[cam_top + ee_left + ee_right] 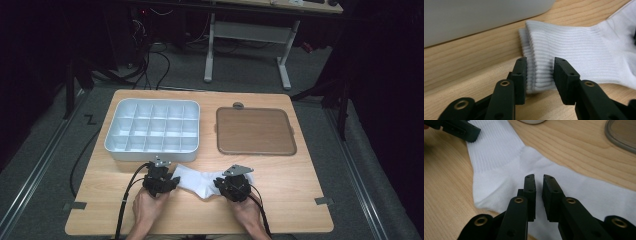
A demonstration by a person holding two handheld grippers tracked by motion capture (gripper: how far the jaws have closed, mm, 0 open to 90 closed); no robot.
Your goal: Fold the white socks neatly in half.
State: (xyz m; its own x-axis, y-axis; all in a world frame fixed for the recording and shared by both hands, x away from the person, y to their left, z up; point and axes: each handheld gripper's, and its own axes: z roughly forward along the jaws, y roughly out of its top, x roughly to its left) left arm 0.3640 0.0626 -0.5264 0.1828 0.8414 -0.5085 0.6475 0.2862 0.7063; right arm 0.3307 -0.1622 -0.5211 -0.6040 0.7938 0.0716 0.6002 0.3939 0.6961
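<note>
A white sock [200, 182] lies flat on the wooden table near its front edge, ribbed cuff to the left and foot to the right. My left gripper [174, 181] stands at the cuff end. In the left gripper view its jaws [540, 62] hold a ridge of the ribbed cuff [541, 72] between the pads. My right gripper [219, 184] is on the foot part. Its jaws [539, 177] are almost together, tips down on the white fabric [499, 165], with a thin strip of sock in the gap. The left gripper's jaw [461, 130] shows at the top left of the right gripper view.
A grey tray [150, 156] divided into several compartments sits behind the sock on the left, close to the cuff [474, 17]. A flat brown tray [255, 131] with a grey rim [621, 135] lies at the back right. Bare wood stretches to the right of the sock.
</note>
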